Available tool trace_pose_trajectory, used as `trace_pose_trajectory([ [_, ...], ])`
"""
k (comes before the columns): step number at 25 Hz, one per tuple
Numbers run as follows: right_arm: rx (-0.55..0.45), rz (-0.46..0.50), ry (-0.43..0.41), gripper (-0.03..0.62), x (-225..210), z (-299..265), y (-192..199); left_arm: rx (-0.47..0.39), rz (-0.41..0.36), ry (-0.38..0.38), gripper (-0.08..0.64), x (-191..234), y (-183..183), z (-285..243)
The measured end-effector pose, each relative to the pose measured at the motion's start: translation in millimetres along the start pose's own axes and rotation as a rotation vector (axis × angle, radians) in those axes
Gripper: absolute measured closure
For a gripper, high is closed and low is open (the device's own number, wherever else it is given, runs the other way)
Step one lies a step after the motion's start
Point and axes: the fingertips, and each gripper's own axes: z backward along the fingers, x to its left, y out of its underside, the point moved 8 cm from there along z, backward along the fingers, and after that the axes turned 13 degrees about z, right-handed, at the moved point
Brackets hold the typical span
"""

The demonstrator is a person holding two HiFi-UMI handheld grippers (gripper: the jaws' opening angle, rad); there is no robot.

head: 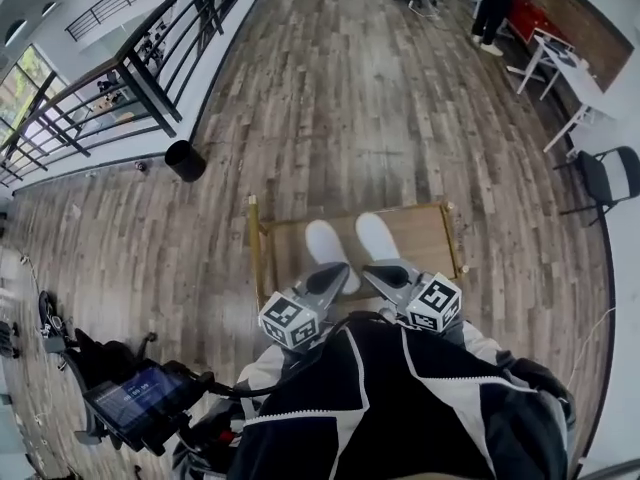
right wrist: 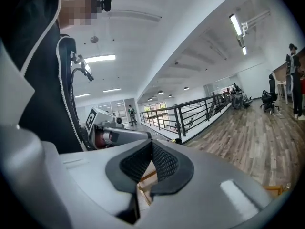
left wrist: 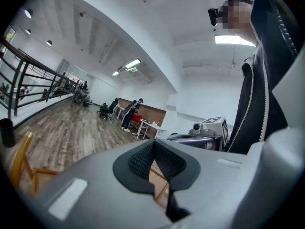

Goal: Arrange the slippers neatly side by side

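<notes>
readable text: none | screen (head: 138,398): too blurred to read | signs: none

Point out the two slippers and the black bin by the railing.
Left slipper (head: 326,242), head view, middle of its white top.
Right slipper (head: 377,236), head view, middle of its white top.
Black bin (head: 185,160), head view, its side wall.

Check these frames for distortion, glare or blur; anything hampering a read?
Head view: strong fisheye bend, dark corners, white slippers sharp. Left gripper view: ceiling light glares overhead. Right gripper view: railing bows, floor well lit, no motion blur.
</notes>
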Motion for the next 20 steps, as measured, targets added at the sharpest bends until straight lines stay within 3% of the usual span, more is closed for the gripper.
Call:
trace_pose_trajectory([
  [5, 0.017, 0.0, -0.047, 0.588, -23, 18, -1, -0.047, 0.023, -0.06, 0.545, -7, -1, -21],
  [11, 0.048, -0.002, -0.069, 0.588, -26, 25, -1, -0.039, 0.052, -0.158, 0.545, 14, 18, -20],
  [14, 0.077, 0.005, -0.063, 0.588, -30, 38, -3, 0.005, 0.116, -0.244, 0.545, 44, 35, -29],
  [18, 0.105, 0.0, -0.043, 0.588, -33, 53, 6, 0.129, 0.165, -0.436, 0.548, 100, 70, -34],
  [20, 0.117, -0.004, -0.028, 0.588, -33, 62, 9, 0.208, 0.198, -0.523, 0.417, 128, 87, -37],
])
